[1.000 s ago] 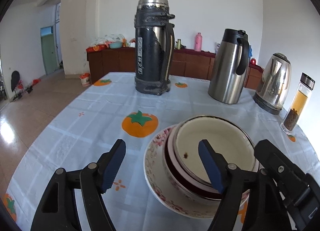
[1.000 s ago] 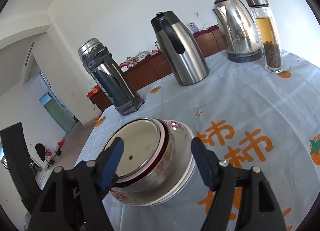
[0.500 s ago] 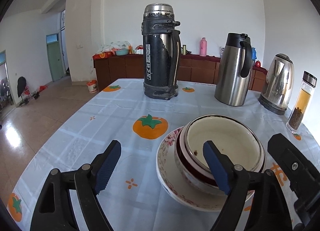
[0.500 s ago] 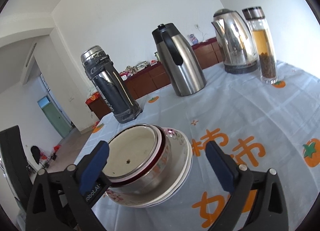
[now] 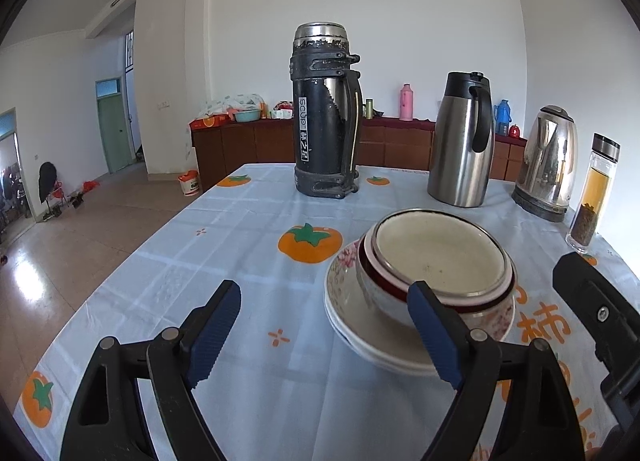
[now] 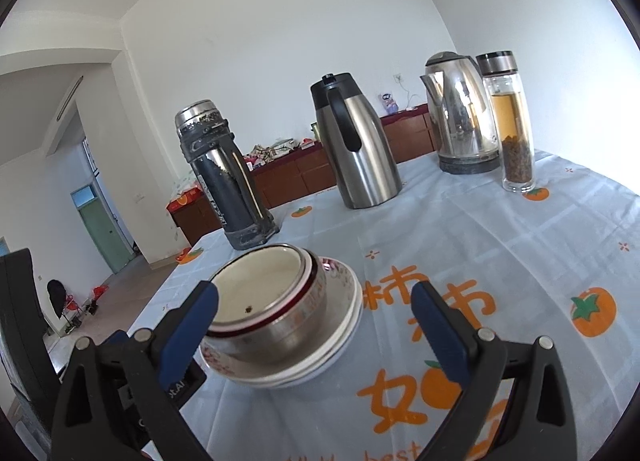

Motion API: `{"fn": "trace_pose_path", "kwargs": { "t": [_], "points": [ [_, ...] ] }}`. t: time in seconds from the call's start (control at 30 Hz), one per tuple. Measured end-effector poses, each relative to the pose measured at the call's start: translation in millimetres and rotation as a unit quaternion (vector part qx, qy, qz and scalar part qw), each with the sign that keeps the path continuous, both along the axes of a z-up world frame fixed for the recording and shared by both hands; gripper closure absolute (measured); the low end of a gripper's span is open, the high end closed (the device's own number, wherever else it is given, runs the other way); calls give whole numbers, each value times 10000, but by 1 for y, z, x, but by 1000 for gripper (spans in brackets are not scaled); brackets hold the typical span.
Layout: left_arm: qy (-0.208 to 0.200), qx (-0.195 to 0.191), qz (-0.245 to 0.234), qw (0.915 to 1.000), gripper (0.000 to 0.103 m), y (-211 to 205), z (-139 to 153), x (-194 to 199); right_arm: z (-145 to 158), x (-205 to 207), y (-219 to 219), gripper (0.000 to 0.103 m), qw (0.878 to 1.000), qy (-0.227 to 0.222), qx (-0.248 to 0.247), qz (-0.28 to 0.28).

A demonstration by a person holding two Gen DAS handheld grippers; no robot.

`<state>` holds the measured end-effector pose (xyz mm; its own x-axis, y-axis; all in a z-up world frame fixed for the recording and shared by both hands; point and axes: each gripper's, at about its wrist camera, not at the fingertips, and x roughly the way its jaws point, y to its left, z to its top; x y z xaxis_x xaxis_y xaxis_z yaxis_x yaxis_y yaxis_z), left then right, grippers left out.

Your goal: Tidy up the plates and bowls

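Both claws back off the bowl stack [image 5: 432, 261] mid-bench [image 5: 240, 221]; left claw [image 5: 324, 325] and right claw [image 6: 316, 325] just opened wide, empty. Risk: nested bowls look tilted, a nudge slides them.

Can't really count the stacked plates [image 6: 344, 325] under the bowls [image 5: 436, 261], only their rims peek out. The left gripper's right finger [image 5: 434, 335] covers the near side of the stack. Sideboard clutter [image 5: 248, 111] is too small to make out, and the printed lettering [image 6: 408, 455] gets cut off at the bottom edge.
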<state>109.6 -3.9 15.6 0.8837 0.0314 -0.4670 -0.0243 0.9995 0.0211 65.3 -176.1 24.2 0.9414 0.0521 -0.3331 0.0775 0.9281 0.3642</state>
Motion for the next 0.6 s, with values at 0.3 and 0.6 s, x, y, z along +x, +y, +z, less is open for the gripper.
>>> {"fn": "trace_pose_path", "kwargs": {
  "t": [0.3, 0.6],
  "points": [
    [-229, -27, -54, 9997, 16, 4, 4, -27, 0, -25, 0, 4, 9998, -162, -110, -74],
    [-365, 65, -84, 9993, 16, 4, 5, -42, 6, -49, 7, 2, 9970, -641, -420, -134]
  ]
}}
